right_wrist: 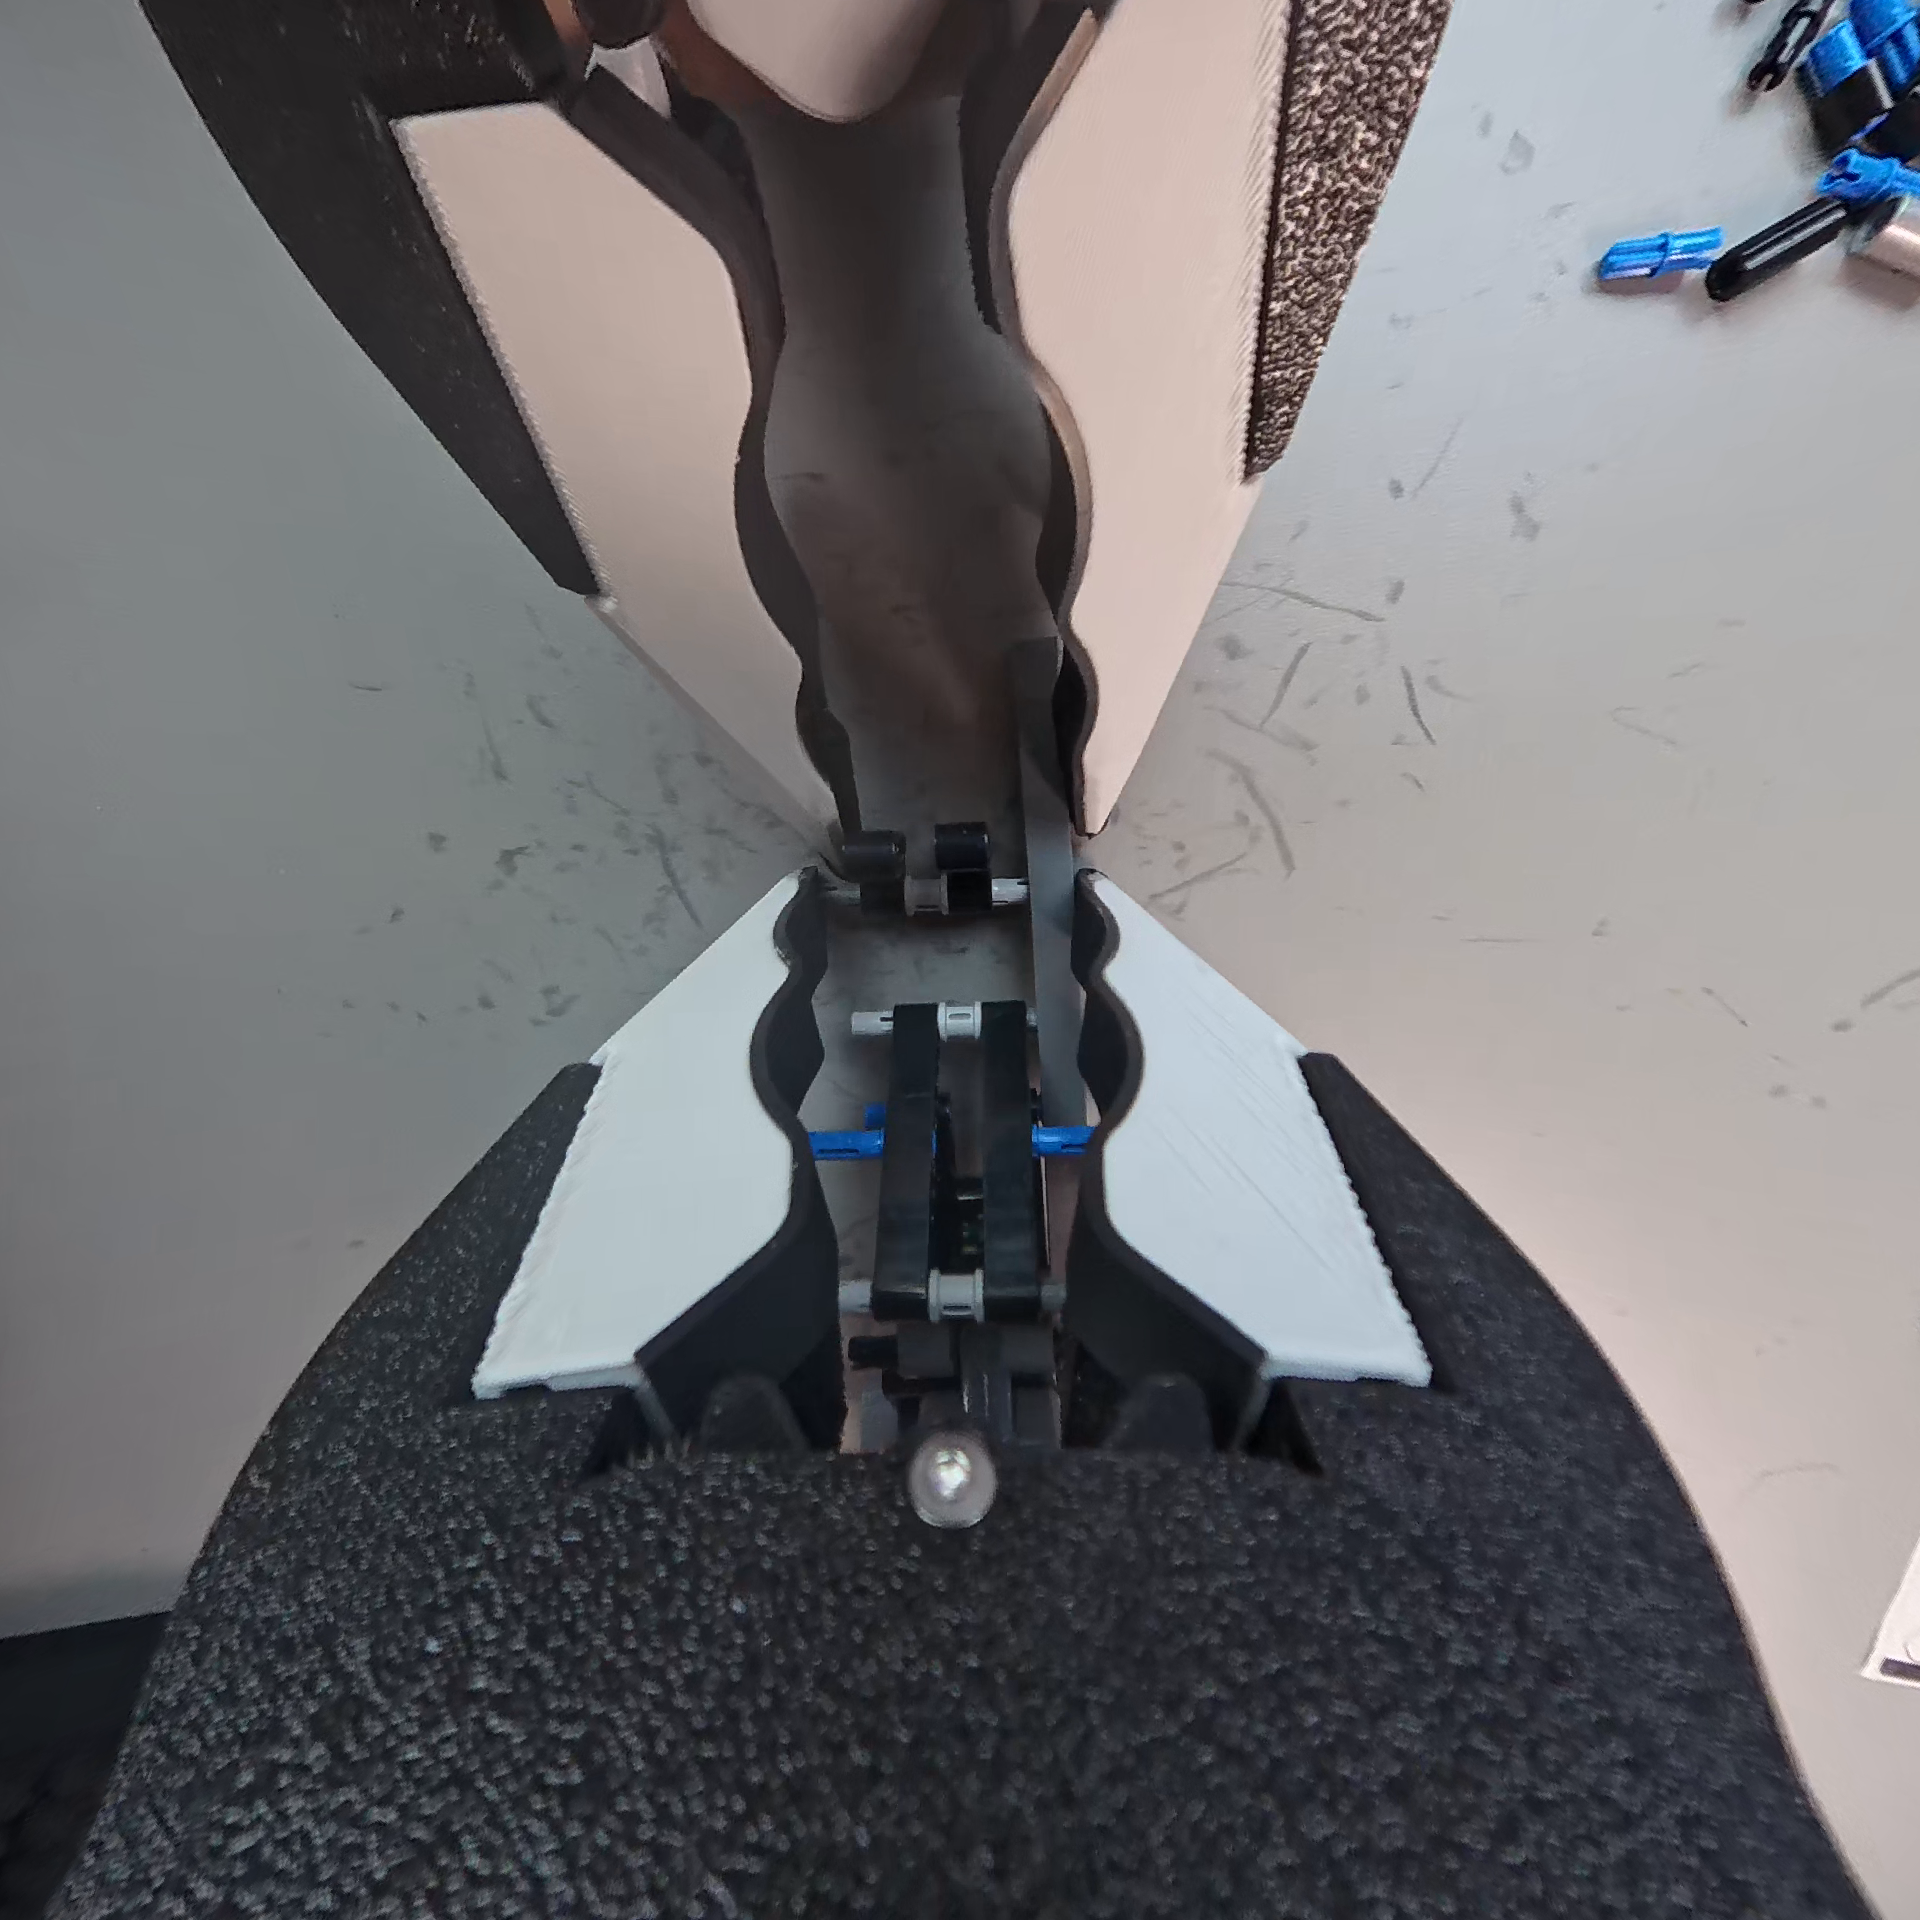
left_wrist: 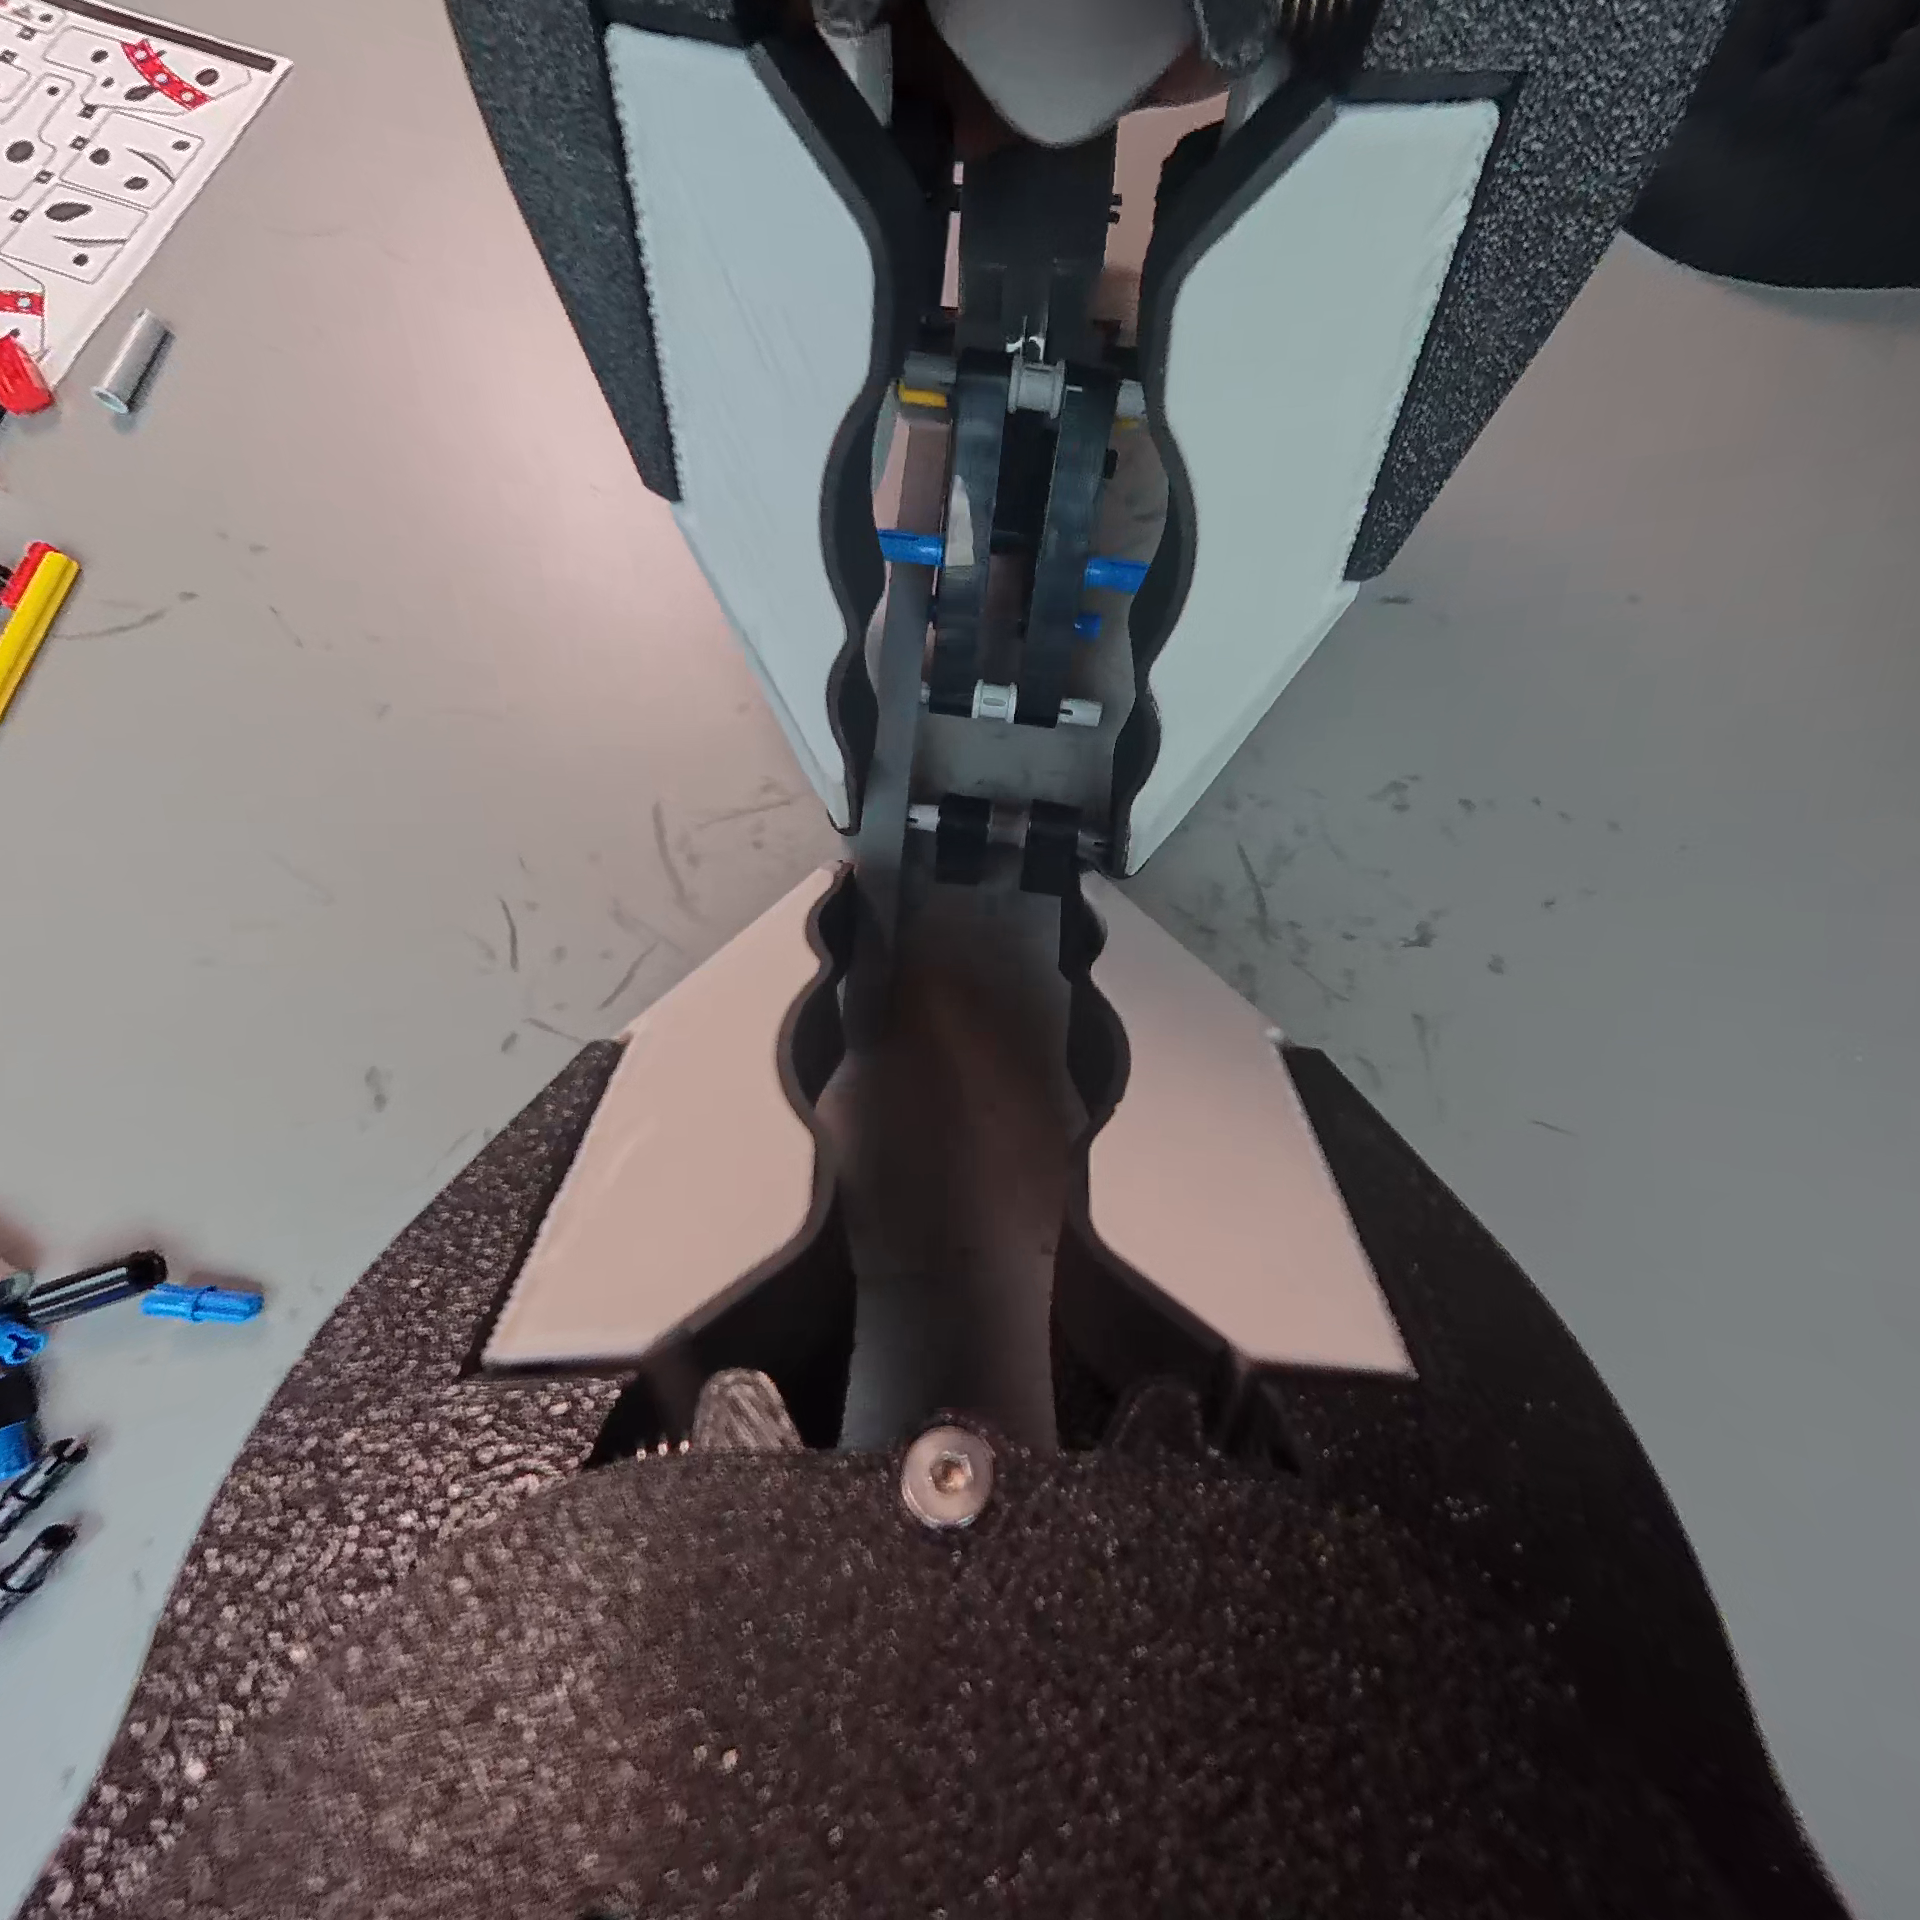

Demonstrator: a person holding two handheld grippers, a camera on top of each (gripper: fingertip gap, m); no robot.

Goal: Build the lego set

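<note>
My two grippers meet tip to tip over the grey table (left_wrist: 416, 831). My right gripper (right_wrist: 945, 894) is shut on a lego assembly (right_wrist: 961, 1164) of two black beams joined by grey axles. The assembly's blue pins touch both pads. In the left wrist view the right gripper (left_wrist: 982, 831) and the assembly (left_wrist: 1023, 540) are at the top. A long grey beam (left_wrist: 883, 883) runs from the assembly's side into my left gripper (left_wrist: 971, 883), lying along one finger. The left jaws stand apart. Two black connectors (right_wrist: 961, 852) on an axle sit between the tips.
At the left of the left wrist view lie an instruction sheet (left_wrist: 104, 156), a grey sleeve (left_wrist: 130, 364), a red piece (left_wrist: 21, 379), a yellow axle (left_wrist: 36, 623), a blue pin (left_wrist: 197, 1301), a black axle (left_wrist: 94, 1283) and more blue and black parts (right_wrist: 1860, 62). Both grippers' tips are close together, under 4 cm apart. The red piece (left_wrist: 21, 379) is about equally far from each gripper, around 20 cm.
</note>
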